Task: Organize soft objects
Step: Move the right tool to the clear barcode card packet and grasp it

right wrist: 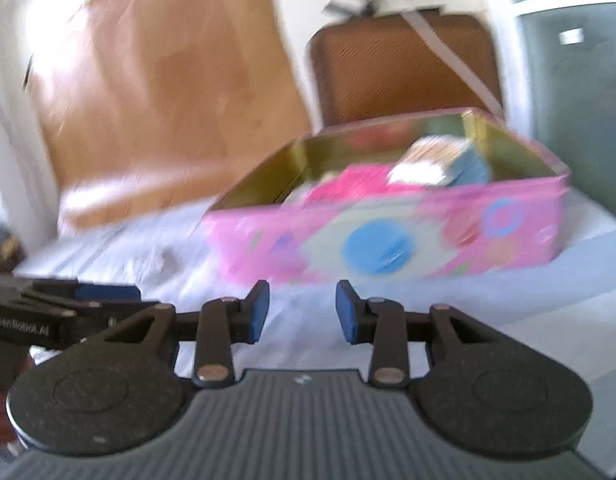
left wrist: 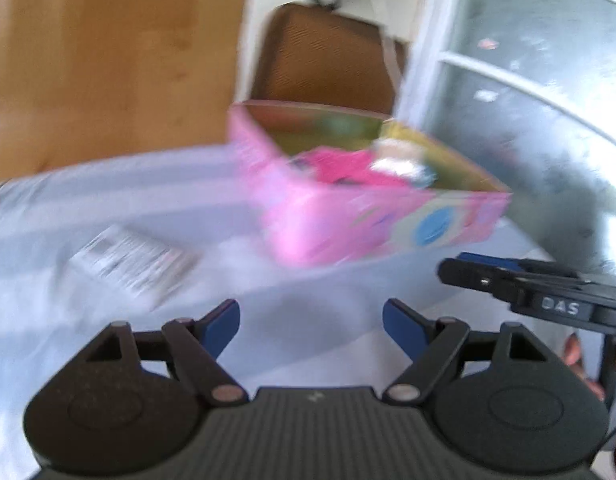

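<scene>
Both my grippers hang low over a pale lavender bed sheet (left wrist: pixel 108 208), side by side, fingers pointing fwd toward a pink box (right wrist: pixel 387 236). My left gripper (left wrist: pixel 311 326) is released, its blue pads (left wrist: pixel 224 326) well apart w/ nothing between them. My right gripper (right wrist: pixel 302 312) is also released, its pads (right wrist: pixel 258 312) closer together but w/ clear sheet showing in the gap. Each gripper enters the other's view from the side: the right gripper at the right edge of the left wrist view, the left gripper (right wrist: pixel 80 300) at the left edge of the right wrist view, where I can't read how its fingers stand.

Both views are heavily motion-blurred. The box sits on the sheet just ahead of the grippers, open at the top; inside lie the soft objects: a bright pink bundle (right wrist: pixel 359 184) and a paler white-and-blue one (right wrist: pixel 439 160) beside it, toward the right end. Shapes too smeared to name. A flat printed item w/ dark lines (left wrist: pixel 128 264) lies on the sheet left of the box in the left wrist view; text unreadable.

Box walls look rigid, glossy pink outside w/ a blue circle (right wrist: pixel 377 246), gold-green inside. Behind: a wooden headboard (right wrist: pixel 168 92), a brown ribbed panel (right wrist: pixel 395 68), frosted glass panes (left wrist: pixel 547 80) in white frames.
</scene>
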The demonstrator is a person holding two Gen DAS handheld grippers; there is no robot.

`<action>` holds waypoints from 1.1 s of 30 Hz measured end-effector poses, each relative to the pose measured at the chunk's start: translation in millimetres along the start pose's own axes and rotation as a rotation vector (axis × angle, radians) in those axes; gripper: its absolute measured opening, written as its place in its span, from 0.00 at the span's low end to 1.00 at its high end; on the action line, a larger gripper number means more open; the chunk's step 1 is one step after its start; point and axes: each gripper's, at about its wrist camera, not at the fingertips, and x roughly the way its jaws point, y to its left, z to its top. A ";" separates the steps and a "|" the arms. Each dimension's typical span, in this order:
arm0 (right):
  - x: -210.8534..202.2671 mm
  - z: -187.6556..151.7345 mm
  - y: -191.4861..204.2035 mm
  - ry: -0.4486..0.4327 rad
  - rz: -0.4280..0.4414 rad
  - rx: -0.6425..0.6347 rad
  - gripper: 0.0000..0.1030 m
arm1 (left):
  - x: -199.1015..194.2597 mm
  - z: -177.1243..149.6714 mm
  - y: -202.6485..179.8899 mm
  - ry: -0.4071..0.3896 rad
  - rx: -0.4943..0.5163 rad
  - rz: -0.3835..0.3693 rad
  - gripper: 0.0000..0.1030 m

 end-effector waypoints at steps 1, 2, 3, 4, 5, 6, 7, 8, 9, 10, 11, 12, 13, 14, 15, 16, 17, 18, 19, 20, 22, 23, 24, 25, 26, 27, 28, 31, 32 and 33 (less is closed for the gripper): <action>5.6 -2.6 7.5 0.019 0.015 -0.014 0.38 | -3.3 -4.9 8.4 0.008 -0.013 0.026 0.79; 11.0 -4.3 14.5 0.038 0.034 -0.024 0.39 | -7.1 -9.1 18.7 0.017 -0.033 0.056 0.79; 18.9 -6.0 23.5 0.068 0.061 -0.037 0.39 | -10.8 -12.3 27.7 0.022 -0.055 0.080 0.79; 26.3 -7.3 31.3 0.097 0.083 -0.051 0.39 | -13.5 -15.1 36.4 0.024 -0.078 0.099 0.79; 33.4 -8.7 39.4 0.126 0.104 -0.072 0.39 | -17.9 -18.3 48.8 0.026 -0.117 0.126 0.78; 43.2 -10.8 50.7 0.162 0.132 -0.107 0.43 | -22.6 -21.8 60.6 0.022 -0.155 0.147 0.79; 47.2 -14.0 62.5 0.159 0.137 -0.148 0.49 | -29.2 -24.2 72.5 -0.002 -0.184 0.150 0.79; 51.7 -14.7 73.0 0.160 0.145 -0.198 0.59 | -34.8 -25.6 82.7 -0.014 -0.215 0.170 0.78; 59.4 -14.7 86.8 0.165 0.147 -0.251 0.61 | -39.6 -26.3 92.3 -0.027 -0.244 0.201 0.78; 67.3 -12.9 97.0 0.178 0.156 -0.285 0.61 | -44.6 -27.3 101.4 -0.043 -0.271 0.224 0.78; 74.9 -10.0 105.9 0.185 0.171 -0.309 0.61 | -49.5 -28.8 110.4 -0.056 -0.299 0.242 0.78; 83.2 -7.0 113.5 0.193 0.194 -0.328 0.60 | -54.8 -30.4 119.6 -0.071 -0.328 0.257 0.78; 90.1 -4.9 120.7 0.195 0.211 -0.346 0.60 | -58.5 -32.1 126.4 -0.083 -0.346 0.264 0.77; 97.9 -2.6 127.3 0.193 0.214 -0.366 0.60 | -62.7 -33.9 133.4 -0.098 -0.363 0.274 0.77; 107.6 -1.1 136.0 0.188 0.202 -0.397 0.60 | -65.8 -35.6 137.5 -0.109 -0.371 0.280 0.76; 116.4 0.6 142.1 0.184 0.188 -0.420 0.60 | -65.2 -36.4 141.9 -0.117 -0.374 0.284 0.76; 124.3 1.9 146.9 0.180 0.179 -0.436 0.60 | -66.6 -37.1 143.4 -0.124 -0.381 0.284 0.76; 132.0 4.4 150.7 0.170 0.177 -0.447 0.63 | -68.9 -38.4 145.1 -0.129 -0.388 0.288 0.76; 137.7 7.4 153.6 0.165 0.172 -0.451 0.65 | -67.2 -38.3 144.3 -0.131 -0.388 0.292 0.76; 145.3 11.1 155.4 0.165 0.161 -0.458 0.67 | -66.3 -37.5 143.1 -0.133 -0.383 0.301 0.76; 158.5 14.0 157.5 0.165 0.148 -0.475 0.73 | -65.6 -38.1 140.4 -0.129 -0.365 0.330 0.77; 163.7 17.2 156.6 0.171 0.154 -0.470 0.75 | -63.4 -36.7 137.4 -0.123 -0.351 0.349 0.77; 166.4 19.5 152.5 0.181 0.167 -0.452 0.74 | -61.9 -36.5 135.0 -0.118 -0.340 0.364 0.77; 169.8 21.6 149.8 0.192 0.177 -0.430 0.74 | -60.0 -36.0 132.6 -0.112 -0.327 0.379 0.77; 171.0 21.9 148.7 0.200 0.185 -0.408 0.74 | -58.7 -36.0 131.3 -0.108 -0.319 0.388 0.77; 171.1 22.0 147.5 0.205 0.192 -0.392 0.74 | -58.3 -36.8 129.7 -0.104 -0.311 0.397 0.77; 169.8 21.7 146.1 0.204 0.197 -0.388 0.74 | -58.0 -36.8 129.2 -0.101 -0.305 0.402 0.78; 166.3 19.9 148.3 0.199 0.193 -0.394 0.71 | -55.6 -35.9 126.0 -0.089 -0.287 0.418 0.79; 165.8 19.6 149.0 0.198 0.197 -0.397 0.69 | -54.9 -35.5 125.0 -0.085 -0.281 0.424 0.79; 166.0 19.1 150.7 0.197 0.201 -0.401 0.66 | -54.5 -35.5 124.3 -0.083 -0.278 0.428 0.79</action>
